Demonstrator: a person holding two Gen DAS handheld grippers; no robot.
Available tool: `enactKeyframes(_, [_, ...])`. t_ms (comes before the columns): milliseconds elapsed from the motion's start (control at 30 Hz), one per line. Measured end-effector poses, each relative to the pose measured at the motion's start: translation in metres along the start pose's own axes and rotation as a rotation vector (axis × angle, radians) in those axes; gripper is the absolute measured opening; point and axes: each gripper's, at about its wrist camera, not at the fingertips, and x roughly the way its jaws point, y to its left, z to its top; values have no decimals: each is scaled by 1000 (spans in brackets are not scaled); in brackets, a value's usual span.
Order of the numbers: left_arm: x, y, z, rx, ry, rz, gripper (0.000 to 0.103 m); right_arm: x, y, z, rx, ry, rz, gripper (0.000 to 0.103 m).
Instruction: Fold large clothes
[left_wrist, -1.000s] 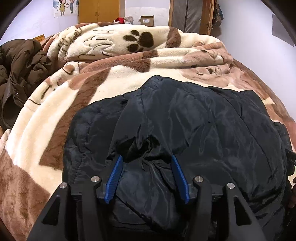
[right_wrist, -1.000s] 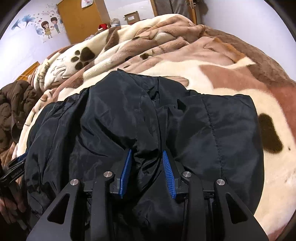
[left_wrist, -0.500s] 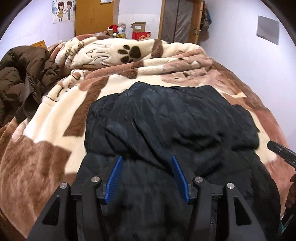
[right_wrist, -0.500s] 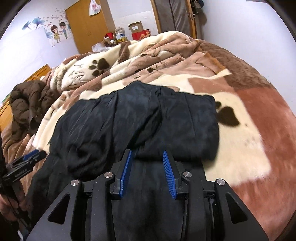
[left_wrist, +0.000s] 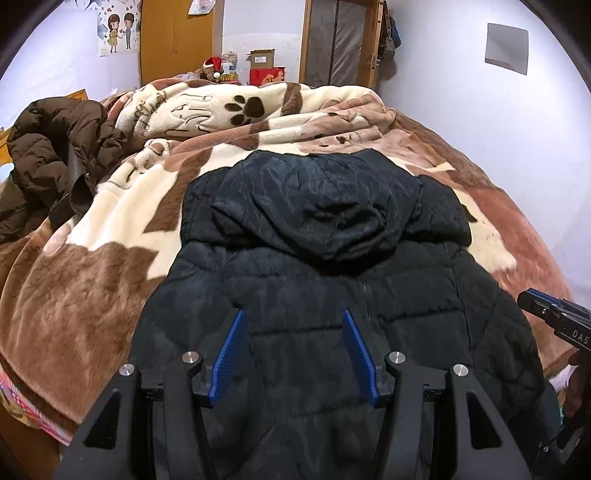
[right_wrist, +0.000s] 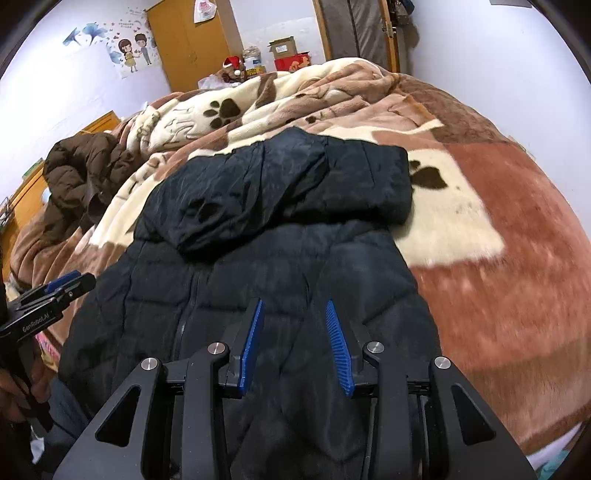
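You have drawn both grippers back from the black jacket (left_wrist: 332, 280), which lies on the blanket (left_wrist: 85, 295). Your left gripper (left_wrist: 293, 347) and right gripper (right_wrist: 293, 339) hang apart, empty, above its hem.

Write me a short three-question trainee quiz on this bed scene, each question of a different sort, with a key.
1. True or false: the hood of the black puffer jacket lies folded down onto the jacket's body.
2. Multiple choice: the brown jacket lies (A) on top of the black one, (B) apart from it, toward the left side of the paw-print blanket, (C) between the jaws of the left gripper.
3. Fill in: the jaws of the right gripper stand ____, with no cloth pinched between them.

Key: 1 true; 2 B; 3 open.
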Motion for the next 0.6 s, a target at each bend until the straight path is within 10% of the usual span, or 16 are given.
enactKeyframes(600, [-15, 27, -44, -12, 40, 57, 57, -14, -32, -47, 59, 46, -65, 48])
